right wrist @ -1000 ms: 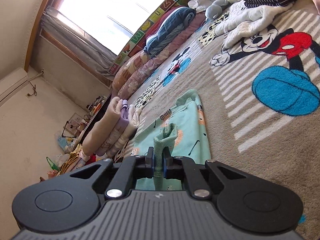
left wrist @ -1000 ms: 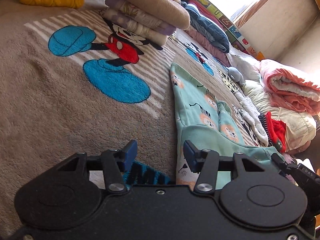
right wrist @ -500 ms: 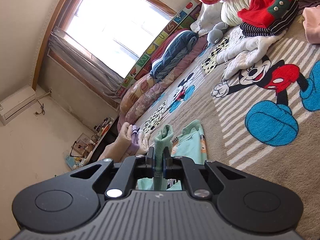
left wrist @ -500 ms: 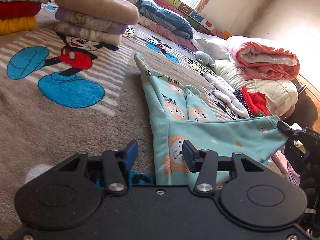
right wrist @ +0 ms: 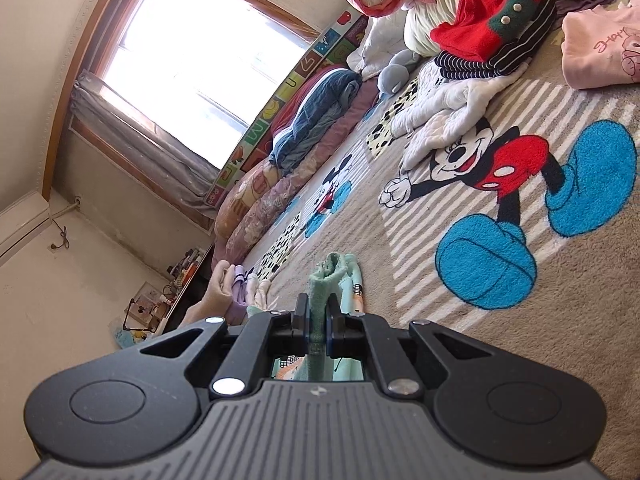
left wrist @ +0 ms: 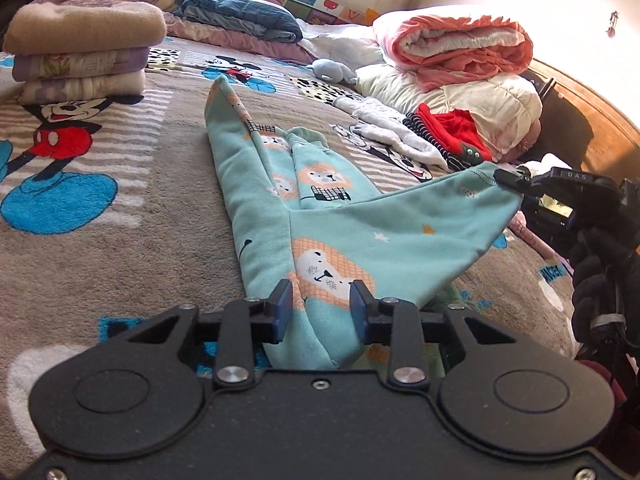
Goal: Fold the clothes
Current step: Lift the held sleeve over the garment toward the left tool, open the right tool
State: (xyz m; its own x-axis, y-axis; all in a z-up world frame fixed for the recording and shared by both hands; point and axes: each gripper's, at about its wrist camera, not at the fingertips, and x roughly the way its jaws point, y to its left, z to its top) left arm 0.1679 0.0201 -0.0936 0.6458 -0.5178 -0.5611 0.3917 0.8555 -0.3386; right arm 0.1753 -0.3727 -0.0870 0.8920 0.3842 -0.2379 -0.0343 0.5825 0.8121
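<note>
Mint green pants [left wrist: 320, 208] with lion prints lie lengthwise on the Mickey Mouse blanket [left wrist: 120, 248]. My left gripper [left wrist: 322, 306] sits at the pants' near end. Its jaws are closing, and a bunched fold of the cloth lies between the blue pads [left wrist: 284, 308]. My right gripper [left wrist: 508, 179] appears at the right of the left wrist view, holding up a corner of the pants so the cloth stretches toward it. In its own view the right gripper [right wrist: 317, 318] is shut on a strip of the mint cloth [right wrist: 332, 276].
Folded blankets [left wrist: 80, 52] are stacked at the far left. A rolled pink quilt [left wrist: 452, 44] lies on a cream one at the far right, with red and striped clothes [left wrist: 452, 136] and a white garment [left wrist: 384, 120] before them. A pink sweatshirt [right wrist: 600, 48] lies nearby. A gloved hand [left wrist: 600, 264] holds the right gripper.
The left gripper has rolled level and moved onto the pants' near end, its jaws narrowing around the cloth. The right gripper has stayed shut and drawn its corner of the pants up and aside.
</note>
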